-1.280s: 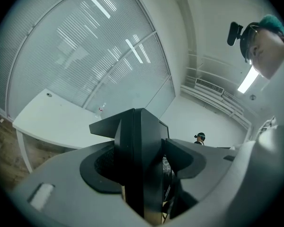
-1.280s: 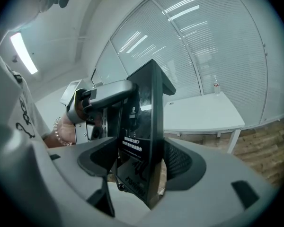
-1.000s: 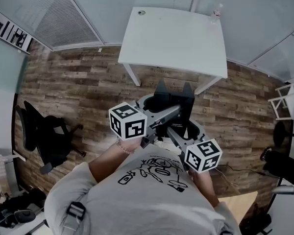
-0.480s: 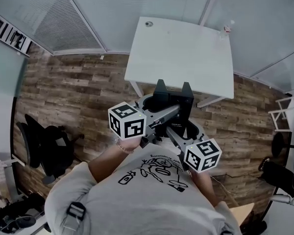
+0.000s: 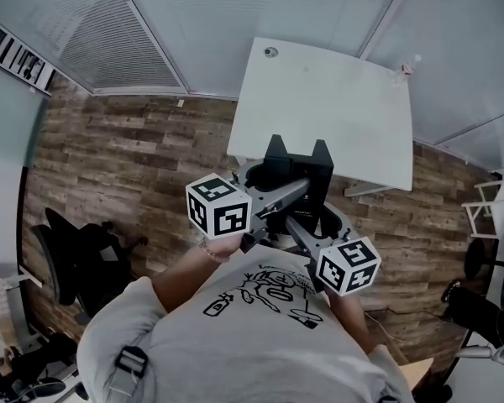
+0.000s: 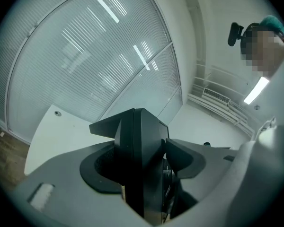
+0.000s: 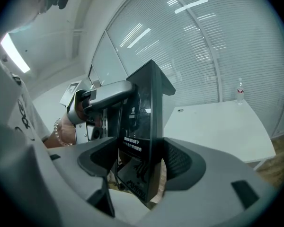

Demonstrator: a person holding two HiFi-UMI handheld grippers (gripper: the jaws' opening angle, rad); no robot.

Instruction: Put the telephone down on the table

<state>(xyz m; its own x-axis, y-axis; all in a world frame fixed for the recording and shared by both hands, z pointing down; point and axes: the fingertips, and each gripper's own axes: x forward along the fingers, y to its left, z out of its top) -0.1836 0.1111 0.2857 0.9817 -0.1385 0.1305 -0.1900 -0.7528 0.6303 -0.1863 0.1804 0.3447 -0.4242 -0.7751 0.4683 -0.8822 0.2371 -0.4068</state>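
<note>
Left gripper (image 6: 142,162) and right gripper (image 7: 141,164) both clamp the phone (image 5: 298,170), jaws fairly wide. It's airborne, near the table (image 5: 336,99) edge. I'd hold it level, clear the edge, lower both evenly, then release together.

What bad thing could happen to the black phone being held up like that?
The telephone hangs between the left gripper and the right gripper, pinched only at its sides, so it might slip and fall on the wooden floor. It looks close to the table at its front edge; put down right there, it could tip off. The bottle at the far corner looks safely out of the way.
</note>
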